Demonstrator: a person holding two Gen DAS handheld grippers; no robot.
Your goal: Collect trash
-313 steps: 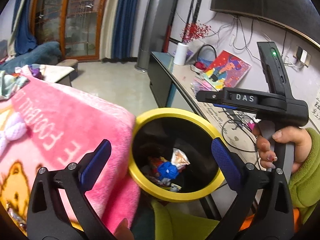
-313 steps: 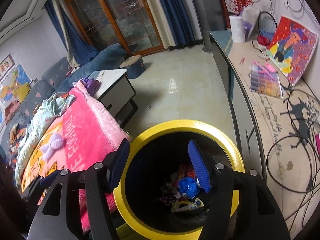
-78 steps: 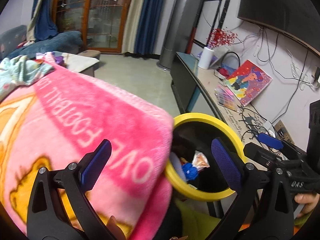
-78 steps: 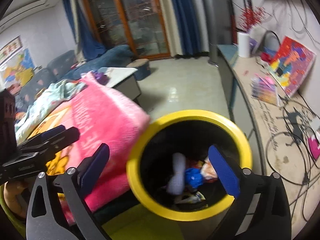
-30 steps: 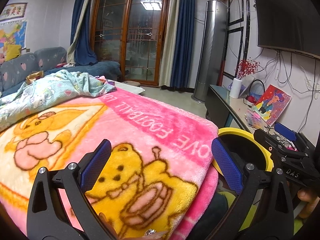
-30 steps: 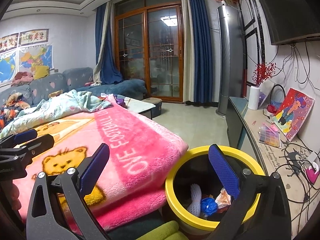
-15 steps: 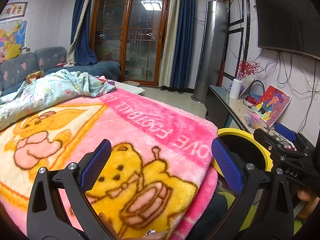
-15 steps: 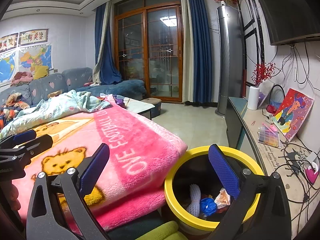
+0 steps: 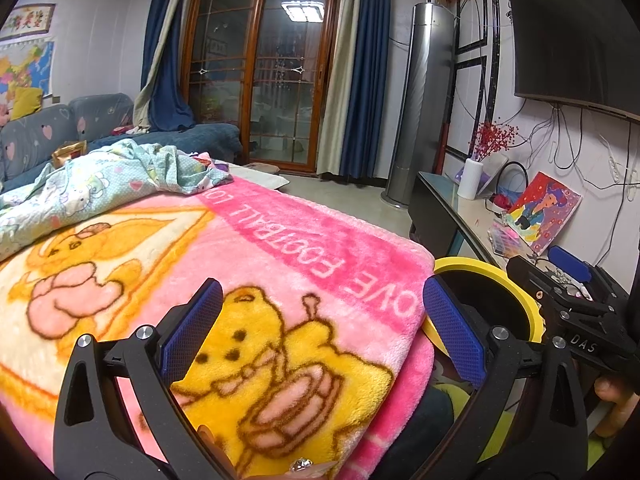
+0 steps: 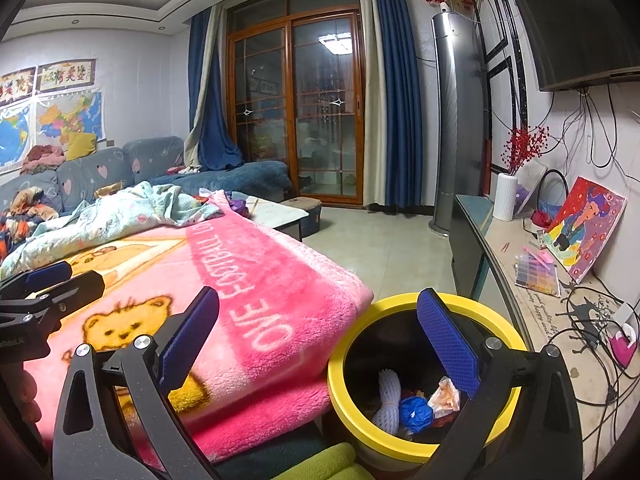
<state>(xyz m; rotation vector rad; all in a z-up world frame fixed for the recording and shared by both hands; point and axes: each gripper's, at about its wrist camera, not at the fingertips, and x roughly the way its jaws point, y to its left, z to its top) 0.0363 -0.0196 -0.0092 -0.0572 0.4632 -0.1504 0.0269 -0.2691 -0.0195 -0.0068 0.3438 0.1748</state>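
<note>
We hold the left hand-held gripper [image 9: 322,330] and the right hand-held gripper [image 10: 318,338] released, gripping nothing. The trash [image 10: 414,406] sits in the yellow bin [image 10: 400,446], lower right of the right view, touching the pink blanket [image 10: 256,292].

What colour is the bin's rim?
Yellow; the bin shows best in the right wrist view.

One yellow-rimmed bin [image 10: 420,446] stands by one pink blanket [image 10: 256,304], and three pieces of trash show inside it: a white foam net [image 10: 389,396], a blue wad [image 10: 414,412] and a pale wrapper [image 10: 442,396]. Two grippers are in view, the left gripper [image 9: 320,328] and the right gripper [image 10: 320,328]. One white vase [image 10: 505,197] and one painting [image 10: 586,226] sit on the table [image 10: 532,316].
</note>
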